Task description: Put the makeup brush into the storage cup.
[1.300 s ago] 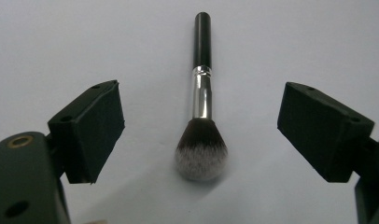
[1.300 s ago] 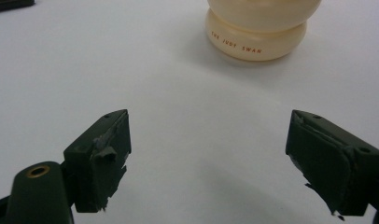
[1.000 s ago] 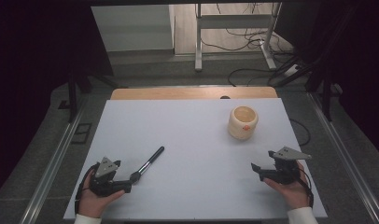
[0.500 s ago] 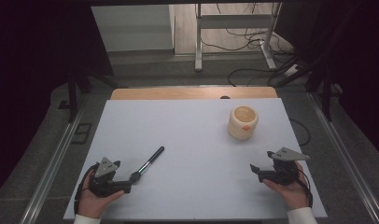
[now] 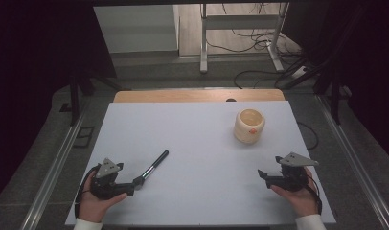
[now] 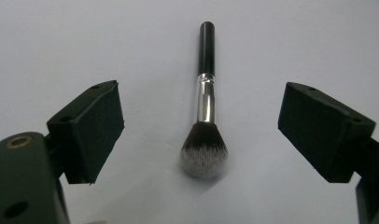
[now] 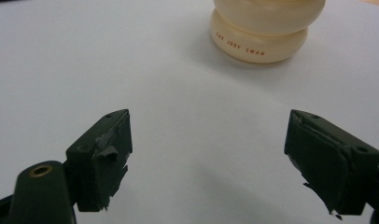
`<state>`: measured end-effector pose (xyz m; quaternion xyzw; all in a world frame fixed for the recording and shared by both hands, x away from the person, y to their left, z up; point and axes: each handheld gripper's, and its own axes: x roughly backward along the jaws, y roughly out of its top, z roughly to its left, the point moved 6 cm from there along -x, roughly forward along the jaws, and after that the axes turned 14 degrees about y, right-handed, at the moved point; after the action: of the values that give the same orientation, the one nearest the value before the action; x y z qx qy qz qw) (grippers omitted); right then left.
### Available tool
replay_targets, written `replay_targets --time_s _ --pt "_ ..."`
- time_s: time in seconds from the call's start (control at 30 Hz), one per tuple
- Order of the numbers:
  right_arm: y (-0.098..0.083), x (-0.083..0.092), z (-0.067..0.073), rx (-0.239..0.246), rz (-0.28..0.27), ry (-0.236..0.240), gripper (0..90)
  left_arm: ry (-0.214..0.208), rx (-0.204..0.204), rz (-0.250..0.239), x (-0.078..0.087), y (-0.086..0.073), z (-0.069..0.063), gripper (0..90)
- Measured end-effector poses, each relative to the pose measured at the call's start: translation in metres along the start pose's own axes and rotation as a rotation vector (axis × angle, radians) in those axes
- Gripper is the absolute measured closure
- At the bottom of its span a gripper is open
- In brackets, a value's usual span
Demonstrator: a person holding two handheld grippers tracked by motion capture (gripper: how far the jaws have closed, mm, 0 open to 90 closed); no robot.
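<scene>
Makeup brush [image 6: 204, 109] lies flat on the white table [image 5: 197, 143], near the front left. Black handle, short silver ferrule, rounded head of dark bristles with pale tips. In the left gripper view the bristle head points toward the camera and the handle runs straight away from it. In the high view the brush [image 5: 153, 167] lies at a slant, handle end toward the table's middle, bristle end toward the left gripper [image 5: 135, 183].

Left gripper [image 6: 201, 140]: jaws spread wide, one on each side of the bristle head, neither touching it. Nothing held. Held low over the table in the person's left hand [image 5: 94, 201].

Right gripper [image 5: 263, 175]: at front right, in the right hand [image 5: 298, 194], well apart from the brush. Jaws wide and empty in the right gripper view [image 7: 206, 158]; torn padding on both inner faces.

Cream-coloured round pot [image 5: 249, 125] stands upright on the right half of the table, beyond the right gripper. Small orange mark on its side. In the right gripper view the pot [image 7: 264, 32] is cut off at the top; small red lettering on its lower bulge, too blurred to read surely.

Floor beyond the table: cables [image 5: 259, 33] and a metal frame [image 5: 240, 28], dim. Surroundings at left and right too dark to make out.
</scene>
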<state>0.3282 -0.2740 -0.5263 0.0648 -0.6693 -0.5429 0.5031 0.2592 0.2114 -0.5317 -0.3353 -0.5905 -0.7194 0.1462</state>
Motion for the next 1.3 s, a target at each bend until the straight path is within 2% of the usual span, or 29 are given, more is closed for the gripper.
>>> replay_targets --time_s 0.17,0.23,0.27,0.37,0.5,0.73,0.8,0.93,0.97,1.03,1.1,1.13,1.3 --pt "0.0 0.001 0.001 -0.001 0.0 -0.005 15.6 0.007 -0.02 0.028 -0.003 0.005 -0.003 14.8" --pt "-0.001 0.001 0.002 -0.001 0.003 -0.002 15.7 0.009 -0.032 0.041 -0.004 0.008 -0.005 15.0" --pt "-0.001 0.001 0.002 -0.004 0.006 -0.001 15.7 0.009 -0.052 0.052 -0.005 0.01 -0.007 15.0" --pt "-0.002 0.001 0.002 -0.002 0.007 -0.002 15.7 0.008 -0.056 0.059 -0.007 0.014 -0.009 15.0" --pt "-0.003 0.001 0.002 -0.005 0.008 -0.005 15.7 0.008 -0.088 0.081 -0.011 0.023 -0.013 15.1" --pt "-0.003 0.001 0.002 -0.003 0.011 -0.007 15.6 0.0 -0.108 0.102 -0.019 0.028 -0.013 15.6" --pt "-0.003 0.001 0.002 -0.001 0.014 -0.008 15.6 0.003 -0.126 0.117 -0.021 0.029 -0.013 15.6" --pt "-0.004 0.0 0.002 0.002 0.019 -0.01 15.6 0.004 -0.125 0.145 -0.027 0.029 -0.013 16.0" --pt "-0.004 0.0 0.002 0.002 0.021 -0.012 15.5 0.003 -0.124 0.173 -0.032 0.028 -0.013 16.1" --pt "-0.004 0.0 0.002 0.002 0.021 -0.013 15.5 0.004 -0.128 0.185 -0.035 0.028 -0.013 16.1" --pt "-0.004 0.0 0.002 0.003 0.022 -0.015 15.5 -0.005 -0.129 0.205 -0.04 0.028 -0.012 16.4" --pt "-0.004 0.0 0.002 0.003 0.024 -0.016 15.5 -0.015 -0.118 0.223 -0.045 0.027 -0.01 16.8" --pt "-0.005 -0.001 0.001 0.002 0.026 -0.016 15.6 -0.009 -0.125 0.255 -0.052 0.028 -0.009 16.8"
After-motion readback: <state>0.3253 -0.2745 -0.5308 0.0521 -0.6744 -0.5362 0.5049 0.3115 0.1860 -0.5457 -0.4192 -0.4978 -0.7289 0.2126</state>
